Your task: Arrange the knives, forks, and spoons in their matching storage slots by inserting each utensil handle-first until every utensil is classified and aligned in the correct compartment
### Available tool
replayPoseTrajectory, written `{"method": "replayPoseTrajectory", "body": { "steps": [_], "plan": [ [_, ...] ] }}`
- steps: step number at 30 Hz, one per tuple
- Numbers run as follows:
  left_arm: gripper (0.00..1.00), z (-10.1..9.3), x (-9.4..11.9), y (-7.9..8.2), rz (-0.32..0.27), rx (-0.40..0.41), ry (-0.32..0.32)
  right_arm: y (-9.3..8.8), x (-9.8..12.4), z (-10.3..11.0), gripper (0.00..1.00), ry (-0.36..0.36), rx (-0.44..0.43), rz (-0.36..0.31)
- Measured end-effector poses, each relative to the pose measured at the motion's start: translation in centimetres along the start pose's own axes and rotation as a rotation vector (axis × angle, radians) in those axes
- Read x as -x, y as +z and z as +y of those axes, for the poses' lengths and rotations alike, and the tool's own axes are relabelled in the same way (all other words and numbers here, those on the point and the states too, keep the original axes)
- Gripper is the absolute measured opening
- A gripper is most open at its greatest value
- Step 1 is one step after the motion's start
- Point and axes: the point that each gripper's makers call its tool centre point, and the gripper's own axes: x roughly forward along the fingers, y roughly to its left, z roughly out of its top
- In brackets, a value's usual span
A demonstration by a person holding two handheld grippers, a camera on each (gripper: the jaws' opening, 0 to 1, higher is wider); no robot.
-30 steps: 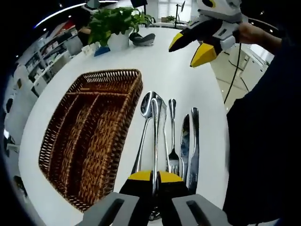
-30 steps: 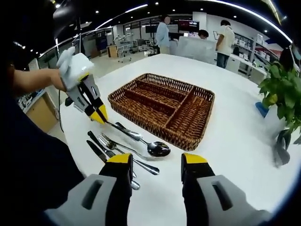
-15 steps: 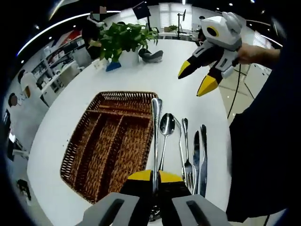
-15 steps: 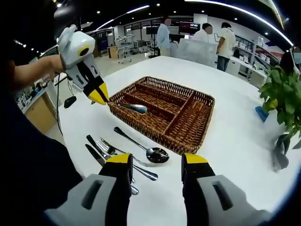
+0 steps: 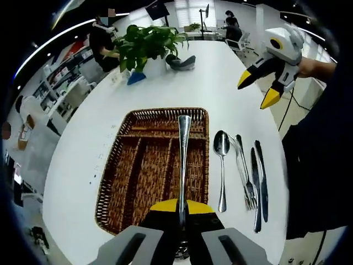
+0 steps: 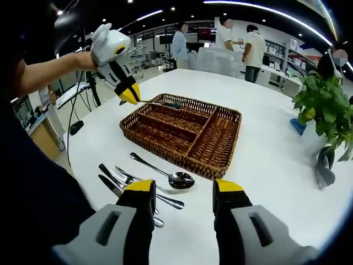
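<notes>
Spoon (image 5: 183,160) gripped by closed left fingers (image 5: 182,207), held above the basket (image 5: 138,182) | loose spoon (image 5: 222,165), fork (image 5: 244,171), knives (image 5: 259,176) lie on the surface (image 5: 110,110) right of the left fingers | right fingers (image 6: 181,187) open, empty, the cutlery just ahead | plant (image 5: 148,41) beyond basket.

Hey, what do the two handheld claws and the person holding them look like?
Each claw has black fingers with yellow tips. The left claw has a white rounded body with a yellow-ringed round mark; the right claw matches it. A black cable hangs from the left one. The person wears dark clothing.
</notes>
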Motion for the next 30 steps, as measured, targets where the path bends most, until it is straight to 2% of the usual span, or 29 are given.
{"method": "replayPoseTrajectory", "body": {
  "steps": [2,4,10,15,20,30],
  "plan": [
    [0.02,1.1,-0.2,-0.1,0.014,-0.014,0.0,0.1,0.2,-0.1,0.42,-0.01,-0.008,-0.006],
    [0.02,1.3,-0.3,-0.1,0.016,-0.016,0.0,0.1,0.2,-0.1,0.42,-0.012,-0.009,-0.006],
    [0.02,4.9,-1.2,-0.4,0.055,-0.043,0.003,0.0,0.6,0.4,0.42,-0.034,-0.024,-0.013],
    [0.02,6.8,-1.9,-0.6,0.069,-0.051,0.003,0.1,0.8,1.0,0.42,-0.041,-0.025,-0.012],
    [0.02,9.6,-2.9,-1.2,0.099,-0.066,0.005,0.4,1.2,1.4,0.42,-0.061,-0.032,-0.011],
    [0.02,12.1,-5.2,-2.0,0.148,-0.082,-0.017,0.5,1.6,1.8,0.42,-0.11,-0.06,0.001]
  ]
}}
